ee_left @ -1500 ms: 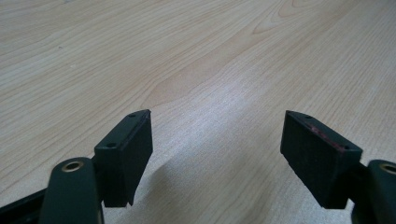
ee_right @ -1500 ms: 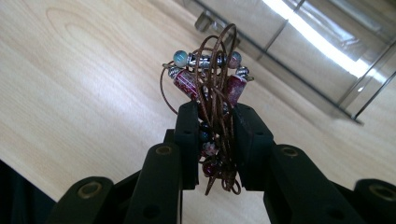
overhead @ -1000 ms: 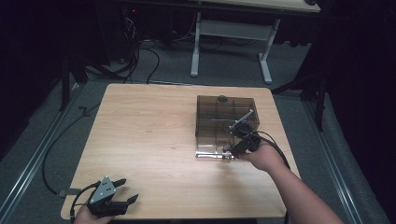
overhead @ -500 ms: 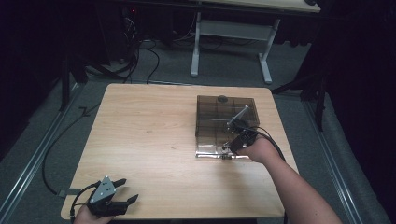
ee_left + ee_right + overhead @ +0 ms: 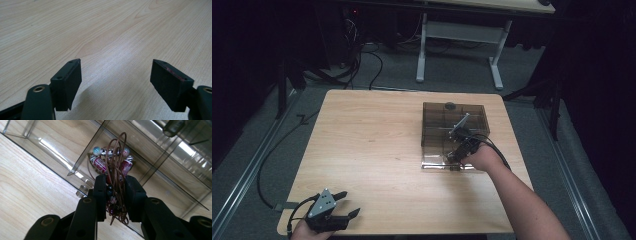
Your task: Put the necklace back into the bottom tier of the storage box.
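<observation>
A smoky clear plastic organizer box (image 5: 432, 125) with dividers stands on the right half of the wooden table (image 5: 372, 145); its lid lies open toward the near side. My right gripper (image 5: 453, 156) hangs over the box's near compartments, shut on a beaded cord bracelet (image 5: 113, 165) with red, silver and pale blue beads on brown cord loops. In the right gripper view the bracelet hangs just above a divided compartment (image 5: 75, 147). My left gripper (image 5: 346, 204) rests at the table's near left corner, open, with bare wood between its pads (image 5: 68, 80).
A black cable (image 5: 267, 165) trails off the table's left side to the floor. Behind the table stands a white-legged desk frame (image 5: 457, 47) with more cables. The table's left and middle show bare wood.
My right gripper has moved left and down over the box's near compartments with the bracelet in it. The left gripper has kept still.
</observation>
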Demonstrator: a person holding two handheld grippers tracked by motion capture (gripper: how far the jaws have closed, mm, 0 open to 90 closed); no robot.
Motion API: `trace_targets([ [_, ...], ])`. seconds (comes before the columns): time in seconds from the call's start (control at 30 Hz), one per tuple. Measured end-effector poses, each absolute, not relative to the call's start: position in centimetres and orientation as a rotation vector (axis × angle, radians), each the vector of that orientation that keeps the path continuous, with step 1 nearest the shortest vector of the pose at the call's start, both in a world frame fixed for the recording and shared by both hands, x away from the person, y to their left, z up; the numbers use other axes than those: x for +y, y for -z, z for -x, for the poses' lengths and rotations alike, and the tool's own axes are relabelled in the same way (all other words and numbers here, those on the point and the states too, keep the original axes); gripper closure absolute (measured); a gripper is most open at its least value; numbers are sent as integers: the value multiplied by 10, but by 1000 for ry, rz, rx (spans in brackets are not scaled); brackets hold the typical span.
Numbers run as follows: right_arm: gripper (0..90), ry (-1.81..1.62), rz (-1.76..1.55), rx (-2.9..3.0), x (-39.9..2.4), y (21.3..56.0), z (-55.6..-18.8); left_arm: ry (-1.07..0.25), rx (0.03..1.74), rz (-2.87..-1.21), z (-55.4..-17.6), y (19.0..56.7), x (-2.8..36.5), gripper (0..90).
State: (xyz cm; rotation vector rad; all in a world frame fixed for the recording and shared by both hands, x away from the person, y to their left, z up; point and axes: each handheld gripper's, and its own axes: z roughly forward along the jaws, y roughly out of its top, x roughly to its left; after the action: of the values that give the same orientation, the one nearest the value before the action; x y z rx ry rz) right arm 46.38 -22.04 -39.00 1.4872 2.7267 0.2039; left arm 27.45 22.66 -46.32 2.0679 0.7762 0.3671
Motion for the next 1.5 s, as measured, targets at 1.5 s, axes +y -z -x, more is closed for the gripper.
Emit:
trace_targets([
  [1.5, 857, -270, -1496, 2691, -202, 405, -470, -374, 777, -2072, -274, 464, 226, 256],
])
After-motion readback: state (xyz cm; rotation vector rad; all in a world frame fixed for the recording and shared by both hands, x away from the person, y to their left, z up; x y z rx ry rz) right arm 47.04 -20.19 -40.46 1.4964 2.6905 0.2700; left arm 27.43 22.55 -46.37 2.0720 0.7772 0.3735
